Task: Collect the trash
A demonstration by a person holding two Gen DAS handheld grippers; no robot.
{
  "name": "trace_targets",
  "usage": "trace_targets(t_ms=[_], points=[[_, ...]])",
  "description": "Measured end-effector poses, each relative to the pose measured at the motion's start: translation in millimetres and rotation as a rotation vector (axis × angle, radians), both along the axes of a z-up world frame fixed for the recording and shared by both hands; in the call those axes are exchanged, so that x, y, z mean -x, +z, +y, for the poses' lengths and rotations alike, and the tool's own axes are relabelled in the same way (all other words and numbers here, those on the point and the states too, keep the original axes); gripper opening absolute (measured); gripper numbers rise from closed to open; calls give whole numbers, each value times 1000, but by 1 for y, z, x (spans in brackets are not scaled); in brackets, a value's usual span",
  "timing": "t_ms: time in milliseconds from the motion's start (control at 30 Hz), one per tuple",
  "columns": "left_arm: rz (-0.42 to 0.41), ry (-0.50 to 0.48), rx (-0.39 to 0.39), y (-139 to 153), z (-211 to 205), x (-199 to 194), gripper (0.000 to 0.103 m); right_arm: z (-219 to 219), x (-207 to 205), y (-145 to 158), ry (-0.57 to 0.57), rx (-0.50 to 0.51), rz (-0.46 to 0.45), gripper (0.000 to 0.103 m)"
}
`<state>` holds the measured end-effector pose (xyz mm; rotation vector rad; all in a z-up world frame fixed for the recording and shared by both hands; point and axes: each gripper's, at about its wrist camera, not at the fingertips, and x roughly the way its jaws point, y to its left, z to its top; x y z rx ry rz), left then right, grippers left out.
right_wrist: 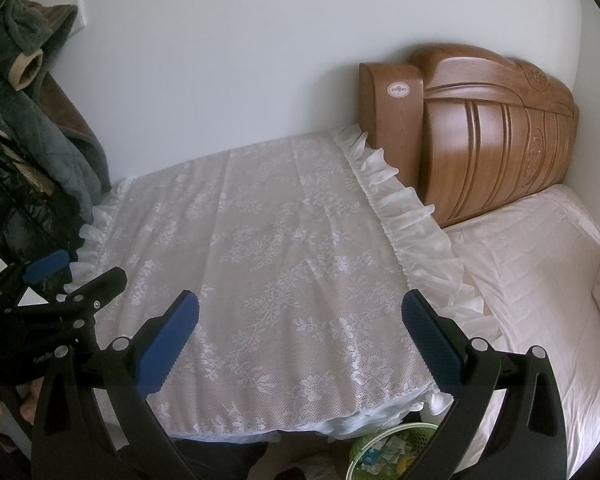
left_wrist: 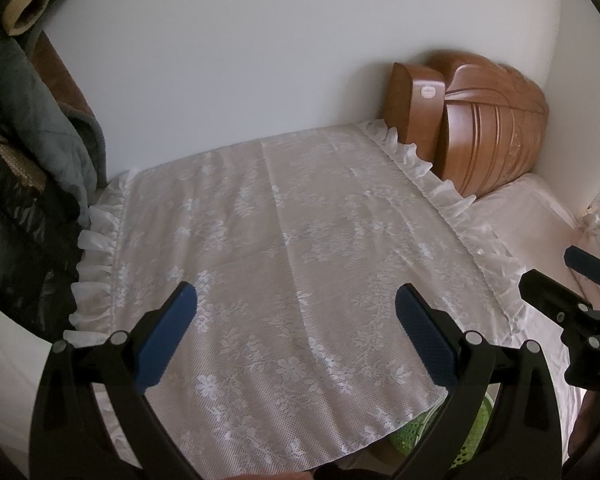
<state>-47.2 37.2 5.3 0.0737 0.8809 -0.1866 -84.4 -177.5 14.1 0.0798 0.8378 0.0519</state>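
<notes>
- While both grippers are hovering over the lace cover, the green mesh trash basket (right_wrist: 392,450) is sitting low at the near edge, just below the cover's front hem, and paper scraps are showing inside it in the right wrist view.
- Part of the same basket (left_wrist: 416,432) is peeking out from under the hem in the left wrist view, behind the left gripper's right finger.
- The left gripper (left_wrist: 296,336) is hanging above the white lace cover (left_wrist: 284,248) with its jaws spread wide and nothing between the blue pads.
- The right gripper (right_wrist: 300,340) is likewise standing wide apart and holding nothing, above the near part of the cover.
- Each gripper is showing at the edge of the other's view, the two side by side.
- A ruffled trim (right_wrist: 404,216) is running along the cover's right edge, lying against a pale pink bed sheet (right_wrist: 532,280).
- A carved wooden headboard (right_wrist: 496,140) is standing against the white wall at the far right.
- Dark jackets (left_wrist: 24,128) are hanging at the left, just beside the cover's ruffled left edge.
</notes>
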Motion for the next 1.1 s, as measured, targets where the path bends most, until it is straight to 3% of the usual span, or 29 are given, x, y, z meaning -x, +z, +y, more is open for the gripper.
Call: trace_targets(t_ms=[1100], points=[[4,-6,-6,-2,-1,0,95,1,3,-2,0,2,1,101]])
